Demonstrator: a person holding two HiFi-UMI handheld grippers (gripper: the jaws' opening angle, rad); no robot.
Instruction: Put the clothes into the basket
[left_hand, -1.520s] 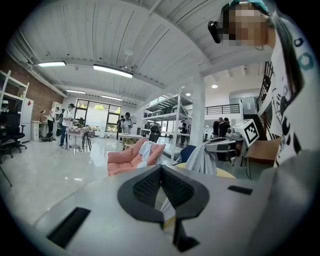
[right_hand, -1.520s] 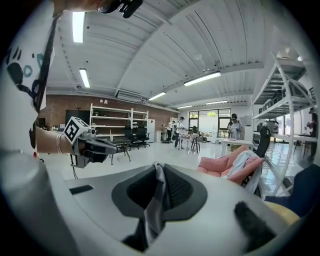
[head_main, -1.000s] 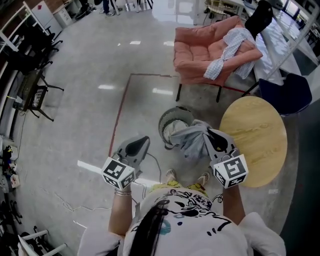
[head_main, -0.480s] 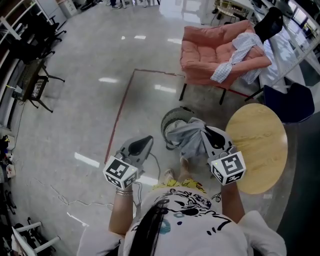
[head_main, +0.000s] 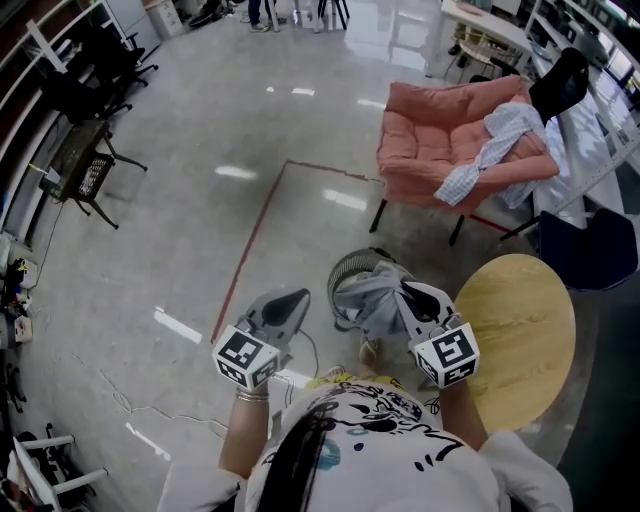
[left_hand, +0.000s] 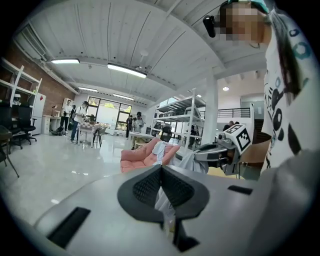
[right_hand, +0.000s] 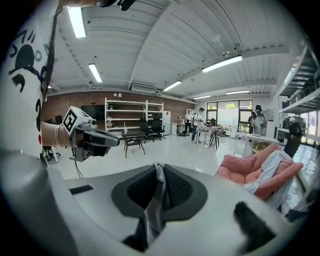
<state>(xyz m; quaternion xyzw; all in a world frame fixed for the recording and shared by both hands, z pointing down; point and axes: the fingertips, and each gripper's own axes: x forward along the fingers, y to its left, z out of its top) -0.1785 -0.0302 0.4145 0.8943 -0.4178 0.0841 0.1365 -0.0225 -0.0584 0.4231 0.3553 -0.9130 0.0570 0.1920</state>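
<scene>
**A:** Where is the cloth now?

**B:** The grey garment (head_main: 368, 300) hangs from the right gripper (head_main: 405, 292). Its jaws are almost closed and pinch 1 fold of the cloth. The garment hangs over the near right side of the basket (head_main: 340, 277), which stands on the floor.

**A:** What has changed from 1 second back?

**B:** The right gripper has come in toward the basket, so the garment now covers more of the opening. Only the left and far rim still show. The grip is unchanged.

**A:** And the other one?

**B:** The left gripper (head_main: 296, 298) has its jaws pressed together, and the head view shows nothing held in them. It has slid a little but stays left of the basket, apart from it.

**A:** The surroundings?

**B:** A pink armchair (head_main: 425, 130) with a checked shirt (head_main: 498, 150) draped on it stands beyond the basket. A round table (head_main: 525, 330) is to the basket's right. All 3 sit lower and further right in the head view than before.
</scene>
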